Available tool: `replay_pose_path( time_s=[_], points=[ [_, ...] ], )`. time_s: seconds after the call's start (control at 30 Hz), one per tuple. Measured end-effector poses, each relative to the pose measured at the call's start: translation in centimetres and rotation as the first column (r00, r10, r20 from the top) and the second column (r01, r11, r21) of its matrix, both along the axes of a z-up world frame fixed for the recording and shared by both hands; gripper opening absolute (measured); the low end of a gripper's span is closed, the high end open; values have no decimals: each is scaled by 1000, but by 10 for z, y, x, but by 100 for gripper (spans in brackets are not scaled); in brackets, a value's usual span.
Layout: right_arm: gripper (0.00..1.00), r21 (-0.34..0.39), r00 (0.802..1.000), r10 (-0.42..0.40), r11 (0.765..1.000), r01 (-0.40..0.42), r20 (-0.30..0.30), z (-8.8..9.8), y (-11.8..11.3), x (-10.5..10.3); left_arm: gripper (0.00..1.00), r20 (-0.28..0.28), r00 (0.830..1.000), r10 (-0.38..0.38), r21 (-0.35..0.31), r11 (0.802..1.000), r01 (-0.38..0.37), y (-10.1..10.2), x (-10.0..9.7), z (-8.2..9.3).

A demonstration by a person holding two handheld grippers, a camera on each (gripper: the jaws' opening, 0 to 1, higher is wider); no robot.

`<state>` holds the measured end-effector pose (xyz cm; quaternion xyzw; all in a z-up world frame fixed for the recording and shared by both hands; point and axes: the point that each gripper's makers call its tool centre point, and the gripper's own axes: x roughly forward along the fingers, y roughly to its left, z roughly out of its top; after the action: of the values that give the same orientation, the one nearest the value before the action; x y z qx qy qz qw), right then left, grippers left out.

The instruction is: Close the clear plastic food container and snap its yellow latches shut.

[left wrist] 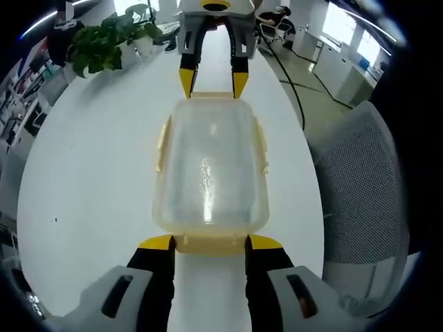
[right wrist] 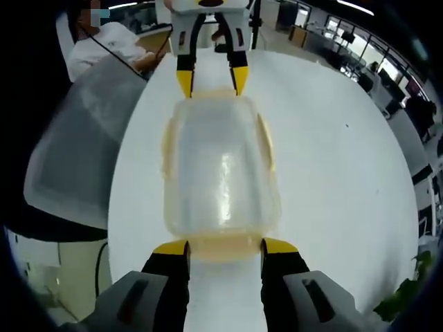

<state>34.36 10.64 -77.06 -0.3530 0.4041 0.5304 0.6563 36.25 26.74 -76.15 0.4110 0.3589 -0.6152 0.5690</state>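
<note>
A clear plastic food container [left wrist: 211,166] with its lid on lies lengthwise on the white table [left wrist: 90,173]. Pale yellow latches [left wrist: 163,142] run along its long sides. My left gripper [left wrist: 211,242] stands open at the near end, with the end latch [left wrist: 211,244] between its yellow tips. At the far end my right gripper [left wrist: 213,83] is open too, its tips at the container's edge. In the right gripper view the same container [right wrist: 221,173] lies between my right gripper [right wrist: 225,247] and the left gripper [right wrist: 211,77]. I cannot tell whether the side latches [right wrist: 266,142] are snapped down.
A potted plant [left wrist: 104,41] stands at the table's far left corner. A grey mesh chair [left wrist: 360,187] is close beside the table edge, seen also as the chair [right wrist: 83,138]. A person in white [right wrist: 104,41] sits behind it. Desks fill the background.
</note>
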Motion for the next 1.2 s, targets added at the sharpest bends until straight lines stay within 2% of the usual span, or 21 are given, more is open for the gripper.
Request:
replay_pose_path(
  time_s=[0.37,1.2],
  points=[
    [39,-23,1000,5,1000,-5,-7,-1,-14,-1,39,-5,1000,3,-6,1000,-3,-16,-2,-5],
    [39,-41,1000,-3,999,3,-13,-10,-19,-1,39,-15,1000,-2,22,1000,3,-19,-1,-16]
  ],
)
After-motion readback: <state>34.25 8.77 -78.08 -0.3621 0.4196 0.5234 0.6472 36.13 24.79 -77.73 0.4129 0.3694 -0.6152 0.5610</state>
